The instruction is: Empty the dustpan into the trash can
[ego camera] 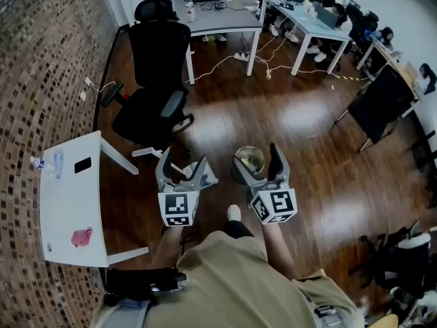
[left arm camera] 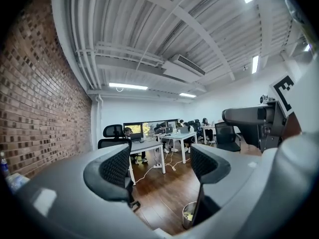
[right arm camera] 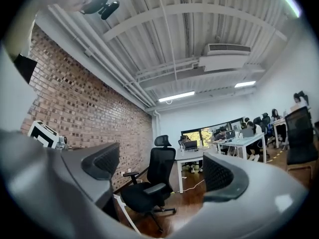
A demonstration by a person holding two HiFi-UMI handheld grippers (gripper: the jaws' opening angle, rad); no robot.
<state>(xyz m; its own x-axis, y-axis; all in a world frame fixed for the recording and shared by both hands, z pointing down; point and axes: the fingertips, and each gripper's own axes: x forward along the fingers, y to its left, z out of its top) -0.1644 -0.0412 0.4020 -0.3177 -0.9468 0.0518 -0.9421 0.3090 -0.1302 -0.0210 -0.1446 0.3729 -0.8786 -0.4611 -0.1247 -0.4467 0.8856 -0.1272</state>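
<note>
A small round metal trash can (ego camera: 249, 160) stands on the dark wood floor just ahead of my feet, with pale scraps inside. It also shows low in the left gripper view, the trash can (left arm camera: 188, 214) sitting beside the right jaw. My left gripper (ego camera: 183, 160) (left arm camera: 159, 168) is held level and open, with nothing between its jaws. My right gripper (ego camera: 258, 160) (right arm camera: 162, 171) hovers over the can's near side, also open and holding nothing. I cannot make out a dustpan in any view; a pale flat shape (ego camera: 209, 179) lies by the left gripper's right jaw.
A black office chair (ego camera: 153, 91) (right arm camera: 149, 188) stands close ahead on the left. A white table (ego camera: 68, 214) along the brick wall carries a phone, bottles and a pink thing. White desks (ego camera: 225, 20) with seated people fill the back. Another black chair (ego camera: 379, 104) stands at the right.
</note>
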